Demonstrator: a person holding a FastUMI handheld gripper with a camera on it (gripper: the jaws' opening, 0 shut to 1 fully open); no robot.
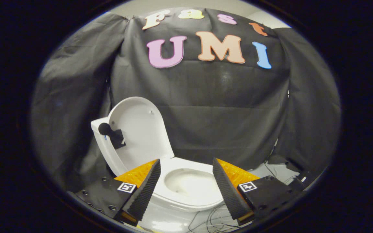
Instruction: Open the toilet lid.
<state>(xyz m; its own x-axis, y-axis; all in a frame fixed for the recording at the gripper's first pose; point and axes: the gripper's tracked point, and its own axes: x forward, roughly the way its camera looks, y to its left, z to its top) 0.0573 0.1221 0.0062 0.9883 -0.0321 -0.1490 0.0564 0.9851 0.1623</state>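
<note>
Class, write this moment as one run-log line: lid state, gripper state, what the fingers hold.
toilet lid: raised, leaning back | toilet bowl: exposed, between fingers beyond tips | gripper: open, holding nothing | cables: on floor

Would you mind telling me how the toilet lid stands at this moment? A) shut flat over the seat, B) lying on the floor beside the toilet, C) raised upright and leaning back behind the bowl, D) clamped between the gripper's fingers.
C: the toilet lid stands upright behind the open bowl, its inner face toward the camera, while the gripper is open with its fingers apart and holding nothing.
</note>
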